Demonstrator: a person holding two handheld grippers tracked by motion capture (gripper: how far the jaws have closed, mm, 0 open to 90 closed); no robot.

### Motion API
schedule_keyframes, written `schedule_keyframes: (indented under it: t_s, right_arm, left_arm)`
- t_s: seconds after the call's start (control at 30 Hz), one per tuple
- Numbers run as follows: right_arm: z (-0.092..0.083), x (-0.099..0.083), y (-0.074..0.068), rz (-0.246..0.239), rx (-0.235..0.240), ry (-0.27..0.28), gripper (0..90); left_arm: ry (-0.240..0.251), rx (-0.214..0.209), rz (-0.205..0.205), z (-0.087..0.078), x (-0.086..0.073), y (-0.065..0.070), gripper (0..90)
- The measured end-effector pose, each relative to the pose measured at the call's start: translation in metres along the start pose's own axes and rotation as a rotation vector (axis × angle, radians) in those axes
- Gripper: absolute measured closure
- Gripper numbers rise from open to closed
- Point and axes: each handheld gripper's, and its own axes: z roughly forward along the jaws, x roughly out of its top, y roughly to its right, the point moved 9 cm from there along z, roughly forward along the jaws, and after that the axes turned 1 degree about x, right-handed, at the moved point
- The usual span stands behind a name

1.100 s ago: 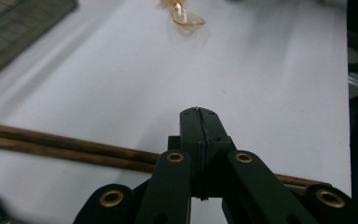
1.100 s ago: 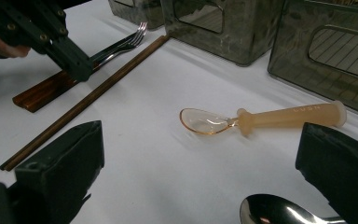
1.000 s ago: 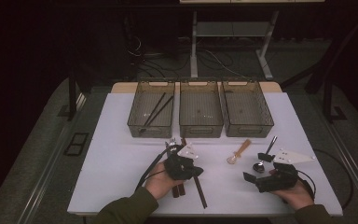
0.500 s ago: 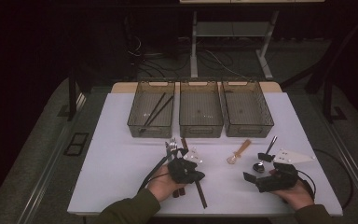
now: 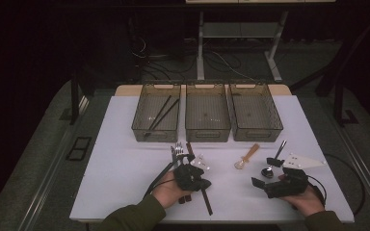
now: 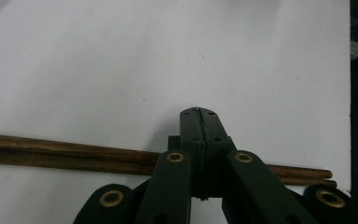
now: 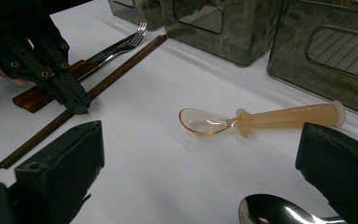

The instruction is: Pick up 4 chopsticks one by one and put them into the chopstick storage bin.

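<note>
My left gripper (image 5: 197,182) (image 7: 77,105) is shut, jaws pressed together with nothing seen between them. Its tip (image 6: 199,113) points down at the white table, right at a pair of dark wooden chopsticks (image 6: 74,151) (image 5: 205,199) (image 7: 107,79) lying flat. My right gripper (image 5: 266,173) (image 7: 203,140) stands wide open and low over the table. The bowl of a metal spoon (image 7: 275,212) (image 5: 268,172) lies between its jaws, untouched. A translucent orange spoon (image 7: 261,119) (image 5: 247,156) lies just ahead of it. Two forks (image 5: 176,151) (image 7: 121,44) rest beside the chopsticks.
Three clear bins stand in a row at the back of the white table (image 5: 120,168): the left bin (image 5: 142,129) holds dark chopsticks, the middle bin (image 5: 207,132) and right bin (image 5: 257,132) look bare. Cables trail from both grippers toward the front edge.
</note>
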Motion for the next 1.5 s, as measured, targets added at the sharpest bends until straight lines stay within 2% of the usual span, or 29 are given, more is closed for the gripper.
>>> schedule_keyframes:
  t_s: [0.2, 0.23, 1.17, 1.37, 1.43, 1.5]
  right_arm:
    - [0.0, 0.0, 0.0, 0.001, 0.0, 0.0, 1.3]
    - [0.0, 0.0, 0.0, 0.001, 0.0, 0.0, 1.3]
    - [0.0, 0.0, 0.0, -0.001, 0.0, 0.001, 1.3]
    - [0.0, 0.0, 0.0, -0.002, 0.0, 0.0, 1.3]
    - [0.0, 0.0, 0.0, 0.0, -0.001, -0.001, 1.3]
    - [0.001, 0.0, 0.0, 0.001, -0.002, -0.001, 1.3]
  left_arm:
    - [-0.017, -0.008, -0.002, -0.005, -0.007, 0.002, 89.1]
    - [-0.013, -0.008, -0.012, -0.006, -0.007, 0.003, 89.1]
    - [-0.035, -0.017, -0.026, -0.022, -0.022, 0.005, 89.1]
    - [-0.018, 0.005, -0.031, -0.028, -0.02, -0.002, 89.1]
    - [0.006, 0.021, -0.048, -0.03, -0.017, -0.007, 89.1]
    - [0.006, 0.038, -0.059, -0.033, -0.016, -0.014, 89.1]
